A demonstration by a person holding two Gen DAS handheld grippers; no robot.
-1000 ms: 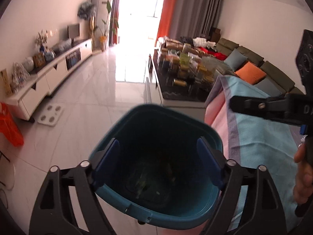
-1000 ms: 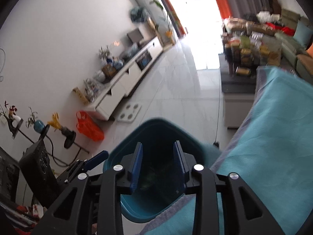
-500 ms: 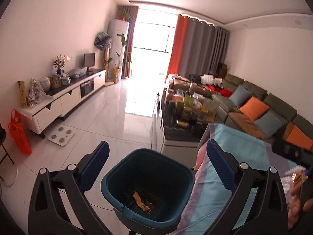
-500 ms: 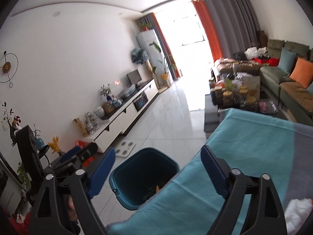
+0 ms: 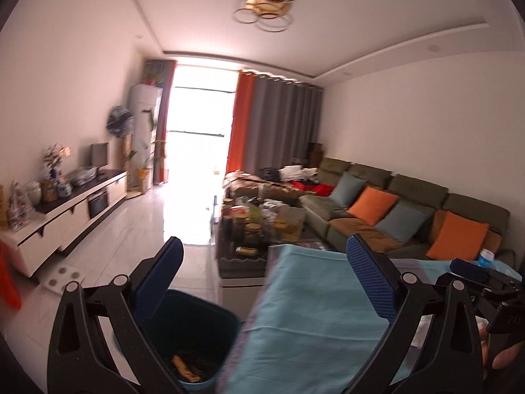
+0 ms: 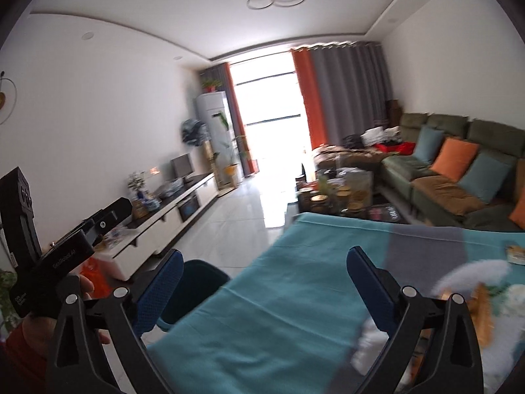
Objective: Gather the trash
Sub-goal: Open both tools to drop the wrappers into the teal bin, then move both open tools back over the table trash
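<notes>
Both the left gripper and the right gripper, jaws just opened wide and empty, risk fumbling the blurred, seemingly loose trash pile on the table right of the bin.

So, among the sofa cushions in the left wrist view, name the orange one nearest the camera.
The square orange cushion at the sofa's right end, beside a blue-grey cushion; the other orange cushion sits farther along.

Green sofa with orange cushions; white TV cabinet.
</notes>
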